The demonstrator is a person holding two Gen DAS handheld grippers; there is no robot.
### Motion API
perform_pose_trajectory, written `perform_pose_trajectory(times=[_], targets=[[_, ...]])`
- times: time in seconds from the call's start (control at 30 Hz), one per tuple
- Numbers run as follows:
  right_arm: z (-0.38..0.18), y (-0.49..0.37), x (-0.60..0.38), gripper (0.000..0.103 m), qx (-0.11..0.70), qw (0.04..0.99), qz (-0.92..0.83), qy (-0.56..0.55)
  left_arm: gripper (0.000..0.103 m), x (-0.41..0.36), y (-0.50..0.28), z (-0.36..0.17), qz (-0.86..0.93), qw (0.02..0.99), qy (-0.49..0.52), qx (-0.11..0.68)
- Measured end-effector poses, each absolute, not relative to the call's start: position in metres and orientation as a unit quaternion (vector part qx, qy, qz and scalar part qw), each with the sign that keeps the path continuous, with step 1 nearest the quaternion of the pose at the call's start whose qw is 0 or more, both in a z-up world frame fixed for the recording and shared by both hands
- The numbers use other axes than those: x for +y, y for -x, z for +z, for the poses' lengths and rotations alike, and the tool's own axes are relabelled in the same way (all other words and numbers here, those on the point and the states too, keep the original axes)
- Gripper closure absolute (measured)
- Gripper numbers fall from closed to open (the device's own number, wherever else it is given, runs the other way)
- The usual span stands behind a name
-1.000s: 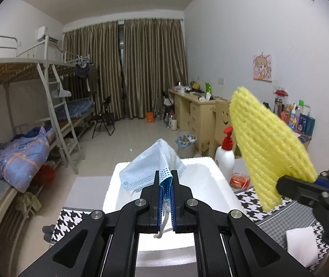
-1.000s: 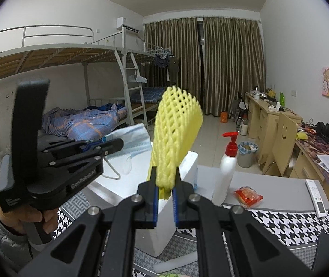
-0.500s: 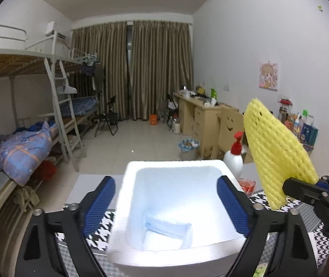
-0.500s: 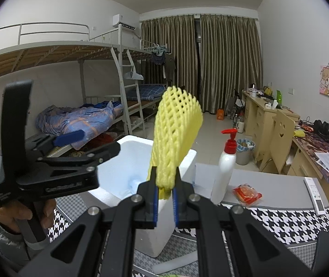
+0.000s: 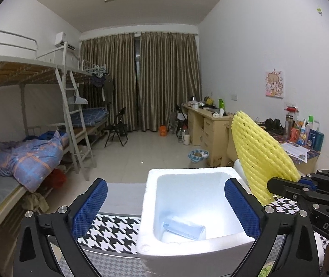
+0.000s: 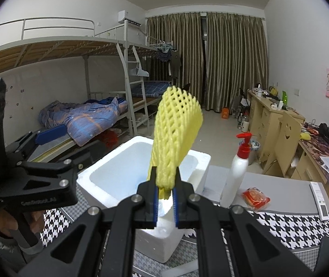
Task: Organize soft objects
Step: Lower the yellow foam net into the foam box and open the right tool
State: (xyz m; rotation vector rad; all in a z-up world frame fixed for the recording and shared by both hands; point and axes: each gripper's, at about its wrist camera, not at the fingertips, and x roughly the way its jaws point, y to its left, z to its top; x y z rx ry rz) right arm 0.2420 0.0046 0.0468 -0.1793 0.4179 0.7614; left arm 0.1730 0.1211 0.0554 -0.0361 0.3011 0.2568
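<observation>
Left gripper [image 5: 165,204] has just been opening and its 2 fingers are spread wide with nothing between them. The blue face mask [image 5: 184,228] lies on the floor of the white foam box [image 5: 148,207], below and ahead of those fingers. Right gripper [image 6: 165,196] is pinching the bottom of the yellow foam net [image 6: 176,133], which stands up from its fingertips above the box.

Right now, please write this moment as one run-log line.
left gripper: open, empty | face mask: in foam box | right gripper: shut on yellow foam net
</observation>
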Motion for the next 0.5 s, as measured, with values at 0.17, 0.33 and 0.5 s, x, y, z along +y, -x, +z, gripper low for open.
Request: perform_pose_trajectory(times=[0.17, 0.33, 0.5], targets=[[0.044, -0.248, 0.015, 0.090, 0.210, 0.901, 0.369, 0.092, 0.001, 0.127, -0.165, 0.058, 0.134, 0.981, 0.021, 0.141], [0.044, -0.249, 0.022, 0.090, 0.219, 0.896, 0.376, 0.091, 0.001, 0.130, -0.160, 0.059, 0.144, 0.980, 0.017, 0.135], [0.041, -0.252, 0.030, 0.090, 0.224, 0.892, 0.379, 0.096, 0.001, 0.135, -0.157, 0.057, 0.147, 0.980, 0.019, 0.134]])
